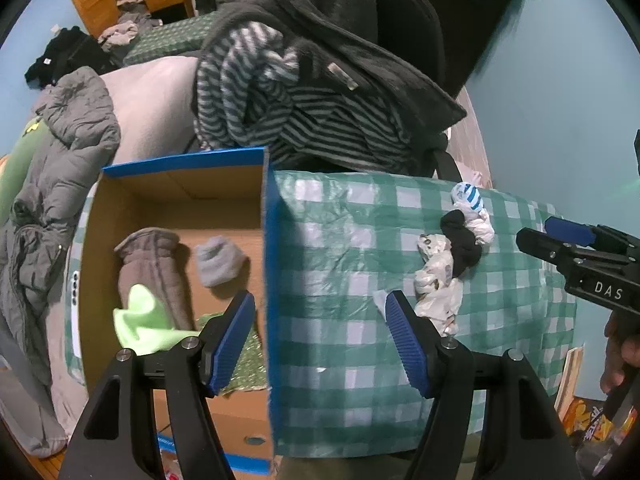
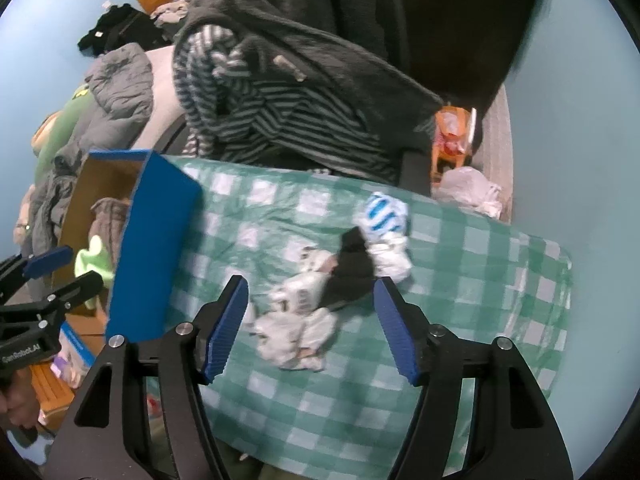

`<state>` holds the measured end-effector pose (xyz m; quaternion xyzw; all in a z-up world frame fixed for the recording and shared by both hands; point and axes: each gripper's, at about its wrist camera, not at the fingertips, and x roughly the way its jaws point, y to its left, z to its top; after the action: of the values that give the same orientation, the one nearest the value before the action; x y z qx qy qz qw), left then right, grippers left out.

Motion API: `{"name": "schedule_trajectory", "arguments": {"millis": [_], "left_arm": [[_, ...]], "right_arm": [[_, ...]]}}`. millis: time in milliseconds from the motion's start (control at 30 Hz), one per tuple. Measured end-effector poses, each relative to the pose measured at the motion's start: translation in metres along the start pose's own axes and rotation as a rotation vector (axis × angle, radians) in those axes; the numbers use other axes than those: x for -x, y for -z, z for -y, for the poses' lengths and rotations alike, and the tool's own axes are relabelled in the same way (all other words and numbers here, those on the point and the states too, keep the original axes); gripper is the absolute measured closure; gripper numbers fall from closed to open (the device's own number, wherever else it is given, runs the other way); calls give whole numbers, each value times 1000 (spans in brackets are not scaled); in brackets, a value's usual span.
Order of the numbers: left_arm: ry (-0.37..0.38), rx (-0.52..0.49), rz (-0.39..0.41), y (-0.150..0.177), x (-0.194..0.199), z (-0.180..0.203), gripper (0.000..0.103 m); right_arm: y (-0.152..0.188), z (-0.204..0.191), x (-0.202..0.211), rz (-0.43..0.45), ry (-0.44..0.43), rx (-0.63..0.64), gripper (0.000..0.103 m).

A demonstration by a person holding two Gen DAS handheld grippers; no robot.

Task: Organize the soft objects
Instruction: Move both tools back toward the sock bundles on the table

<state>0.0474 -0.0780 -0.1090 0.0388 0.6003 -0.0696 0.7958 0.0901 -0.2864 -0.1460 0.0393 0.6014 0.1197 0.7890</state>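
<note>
A blue cardboard box (image 1: 268, 240) (image 2: 152, 248) stands at the left end of a table with a green checked cloth (image 1: 340, 264) (image 2: 460, 288). Inside lie a grey-brown sock (image 1: 156, 264), a grey rolled sock (image 1: 218, 262) and a lime green cloth (image 1: 140, 320) (image 2: 94, 260). On the cloth lie a patterned white sock (image 1: 436, 280) (image 2: 296, 320), a black sock (image 1: 464, 240) (image 2: 352, 272) and a blue-striped white sock (image 1: 470, 200) (image 2: 384, 216). My left gripper (image 1: 320, 336) is open and empty, straddling the box's right wall. My right gripper (image 2: 310, 324) is open and empty above the patterned sock.
A chair behind the table carries a striped garment (image 1: 280, 112) (image 2: 256, 120) and a dark fleece (image 1: 340, 28). A grey puffer jacket (image 1: 60, 184) lies left of the box. Bags (image 2: 468, 188) sit at the table's far right.
</note>
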Motion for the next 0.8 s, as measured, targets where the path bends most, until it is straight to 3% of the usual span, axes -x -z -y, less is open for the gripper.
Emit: {"name": "schedule_trajectory", "arguments": {"millis": [333, 800], "left_arm": [[-21, -7, -47, -26, -36, 23, 29], [-36, -4, -158, -38, -99, 49, 29]], "right_arm": [[-20, 35, -27, -36, -3, -8, 36], [-61, 62, -101, -110, 14, -8, 36]]}}
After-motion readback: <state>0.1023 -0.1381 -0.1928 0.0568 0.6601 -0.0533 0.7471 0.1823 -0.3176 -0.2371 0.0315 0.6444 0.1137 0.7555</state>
